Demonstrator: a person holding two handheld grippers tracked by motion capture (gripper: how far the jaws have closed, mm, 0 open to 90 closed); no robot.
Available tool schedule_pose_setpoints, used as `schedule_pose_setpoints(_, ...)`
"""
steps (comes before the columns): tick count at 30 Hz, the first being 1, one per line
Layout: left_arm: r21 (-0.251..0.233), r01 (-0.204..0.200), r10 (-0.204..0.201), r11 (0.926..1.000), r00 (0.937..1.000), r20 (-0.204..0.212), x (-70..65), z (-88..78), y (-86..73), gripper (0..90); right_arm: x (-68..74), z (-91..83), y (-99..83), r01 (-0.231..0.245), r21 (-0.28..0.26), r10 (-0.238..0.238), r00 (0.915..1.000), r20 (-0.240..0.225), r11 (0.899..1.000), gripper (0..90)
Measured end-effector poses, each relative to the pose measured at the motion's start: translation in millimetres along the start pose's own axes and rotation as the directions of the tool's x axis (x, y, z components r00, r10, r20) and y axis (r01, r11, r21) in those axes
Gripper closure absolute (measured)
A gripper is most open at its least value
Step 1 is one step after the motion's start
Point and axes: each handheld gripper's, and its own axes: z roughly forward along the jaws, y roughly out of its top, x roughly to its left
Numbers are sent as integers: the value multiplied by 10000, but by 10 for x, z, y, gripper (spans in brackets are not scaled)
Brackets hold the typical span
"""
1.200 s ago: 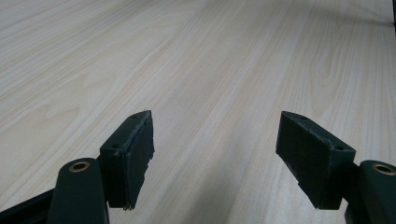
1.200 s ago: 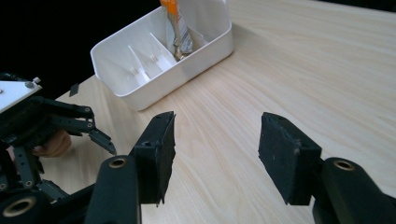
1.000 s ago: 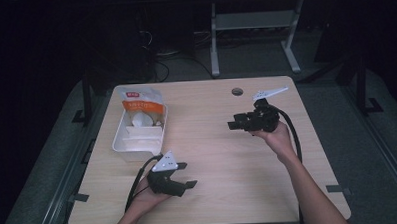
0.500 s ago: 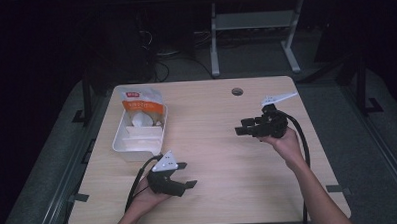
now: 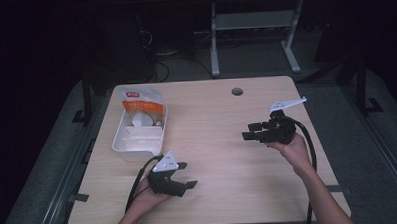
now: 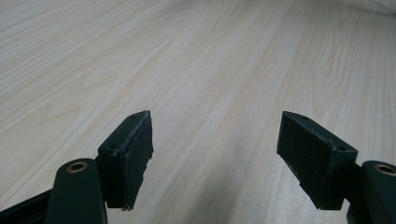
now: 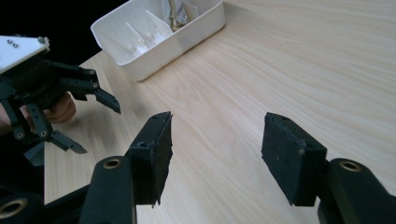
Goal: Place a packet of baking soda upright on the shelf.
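My left gripper point(image 5: 187, 175) rests near the table's front left, held in a hand, its jaws open and pointing right. In the left gripper view the left gripper point(image 6: 215, 140) has only bare wood between its pads. My right gripper point(image 5: 249, 130) hovers over the right half of the table, aimed left, open and holding nothing. The right gripper view shows the right gripper point(image 7: 215, 140) with empty jaws over the tabletop, and the left gripper point(image 7: 88, 116) farther off at the left.
A white tray point(image 5: 116, 140) stands at the left of the wooden table point(image 5: 216, 106), with an orange-and-white bag point(image 5: 142, 101) leaning in its far end. The tray point(image 7: 177, 46) lies ahead of the right gripper. A round cable hole point(image 5: 237, 91) sits near the far edge.
My right hand and its gripper have drifted toward the near edge and slightly right. The left gripper has stayed where it was.
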Motion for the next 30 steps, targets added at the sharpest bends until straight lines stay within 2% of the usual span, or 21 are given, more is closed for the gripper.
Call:
schedule_pose_setpoints(6,-36,44,-45,10000,10000,-31,4,0,1,255,5,-48,-100,-97,108,97,10000,24,9999,411)
schedule_pose_setpoints(11,-27,61,-61,10000,10000,-34,1,4,1,252,3,-106,-177,-165,-75,165,9999,4,9998,410)
schedule_pose_setpoints(15,-26,58,-58,10000,10000,-33,1,6,2,248,2,-147,-234,-272,45,272,9996,-4,9996,401)
schedule_pose_setpoints(20,-51,92,-92,9999,9999,-49,3,4,2,242,25,-190,-295,-220,-48,220,9998,-16,9997,401)
schedule_pose_setpoints(30,-74,102,-103,9999,9999,-72,5,0,2,240,84,-218,-434,-147,181,147,9999,-25,9997,397)
